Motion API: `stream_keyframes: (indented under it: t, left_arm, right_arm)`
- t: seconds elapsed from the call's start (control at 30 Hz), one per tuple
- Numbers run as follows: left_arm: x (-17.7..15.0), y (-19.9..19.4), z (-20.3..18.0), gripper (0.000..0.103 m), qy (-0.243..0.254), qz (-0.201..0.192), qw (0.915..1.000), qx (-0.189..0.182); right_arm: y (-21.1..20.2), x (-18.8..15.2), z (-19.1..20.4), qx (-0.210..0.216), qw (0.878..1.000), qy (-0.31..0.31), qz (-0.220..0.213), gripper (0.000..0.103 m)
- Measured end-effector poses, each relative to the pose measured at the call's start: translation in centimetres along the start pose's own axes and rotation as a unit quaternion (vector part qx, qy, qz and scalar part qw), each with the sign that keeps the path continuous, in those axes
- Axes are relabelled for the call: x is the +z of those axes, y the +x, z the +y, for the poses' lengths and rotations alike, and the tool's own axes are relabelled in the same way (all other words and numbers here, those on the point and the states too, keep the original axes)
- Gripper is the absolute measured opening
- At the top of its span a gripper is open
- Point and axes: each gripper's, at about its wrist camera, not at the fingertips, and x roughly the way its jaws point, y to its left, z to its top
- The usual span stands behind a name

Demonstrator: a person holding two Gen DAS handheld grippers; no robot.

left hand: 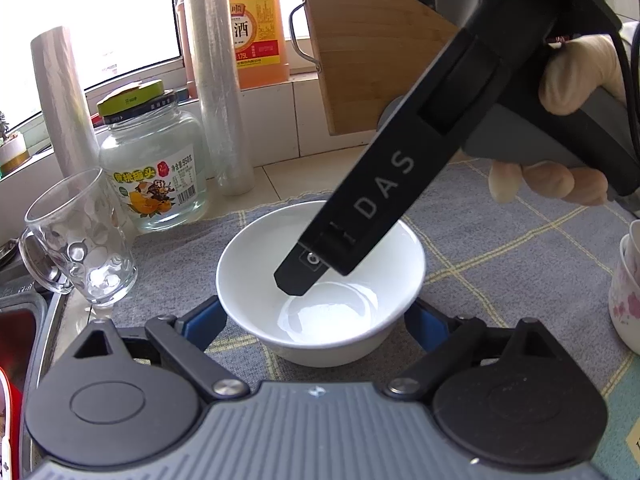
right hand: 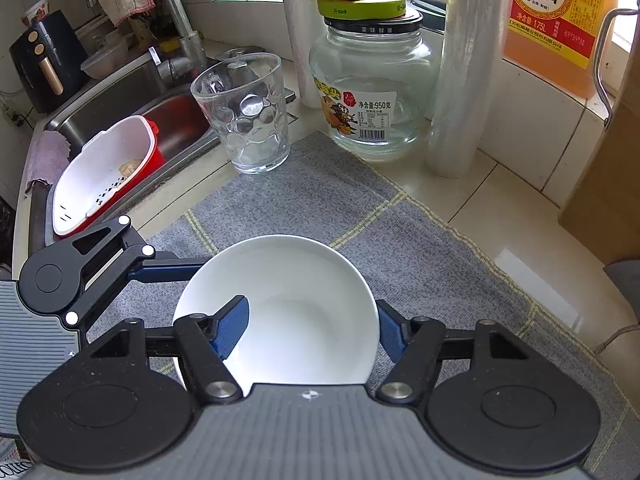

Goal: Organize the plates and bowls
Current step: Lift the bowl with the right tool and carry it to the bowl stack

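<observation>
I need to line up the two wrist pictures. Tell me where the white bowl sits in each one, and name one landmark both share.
Left wrist view: white bowl at lower centre on the grey mat, the right gripper reaching into it.
Right wrist view: white bowl at lower centre, one finger inside its rim, one outside.
Shared landmark: the glass jar with the green lid, behind the bowl.

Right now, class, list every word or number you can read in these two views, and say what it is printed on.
"料酒" and "1.75L": orange bottle
"净含量:950克": glass jar
"DAS": right gripper
Jar's barcode digits, lid print and the bottle's small red line: too small to read.
</observation>
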Motion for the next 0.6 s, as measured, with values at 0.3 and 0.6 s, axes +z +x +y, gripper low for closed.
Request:
stream_keyframes:
  t: [0.3, 0.6]
  left_arm:
    - [0.1, -0.2, 0.0, 0.094, 0.001, 0.006, 1.0000, -0.003]
    - [0.6, -2.4, -1.0, 0.094, 0.008, 0.009, 0.9999, -0.008]
  right_arm:
    - [-0.5, -0.1, 0.1, 0.005, 1.000, 0.008, -0.002, 0.072]
    - [-2.5, -1.0, 0.8, 0.015, 1.000, 0.014, -0.007, 0.072]
